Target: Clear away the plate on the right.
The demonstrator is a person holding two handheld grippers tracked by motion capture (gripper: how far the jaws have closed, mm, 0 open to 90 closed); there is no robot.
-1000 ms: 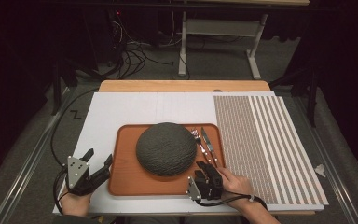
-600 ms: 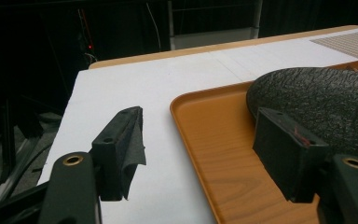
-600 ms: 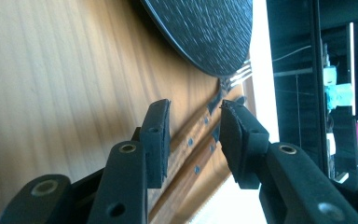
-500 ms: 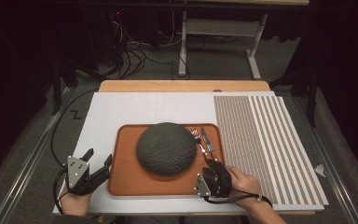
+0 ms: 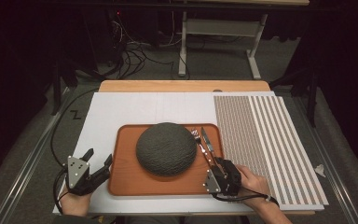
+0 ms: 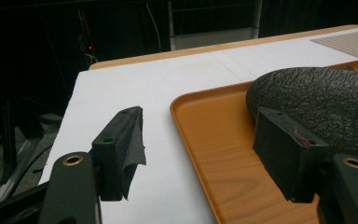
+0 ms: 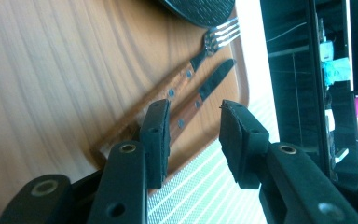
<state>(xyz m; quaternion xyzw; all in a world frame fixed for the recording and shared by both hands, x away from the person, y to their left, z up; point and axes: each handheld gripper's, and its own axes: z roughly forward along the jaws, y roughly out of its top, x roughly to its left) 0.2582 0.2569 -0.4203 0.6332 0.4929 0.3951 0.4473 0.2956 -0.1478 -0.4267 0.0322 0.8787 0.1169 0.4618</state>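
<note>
Knife (image 7: 200, 100) lay beside the fork (image 7: 193, 58) on the tray's (image 5: 126, 179) right side. We had the right tongs (image 7: 193, 130) part-open, empty, over its handle: approach step. Next: lower & pinch the handle. Left tongs (image 6: 200, 140) wide, idle at tray edge. White desk (image 5: 121, 109), dark room w/ cables.

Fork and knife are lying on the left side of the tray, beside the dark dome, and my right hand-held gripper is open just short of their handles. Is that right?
Not quite: the fork and knife lie on the right side of the tray, beside the dark dome, as the high view shows. The rest holds: the right hand-held gripper is open, just short of their handles.
</note>
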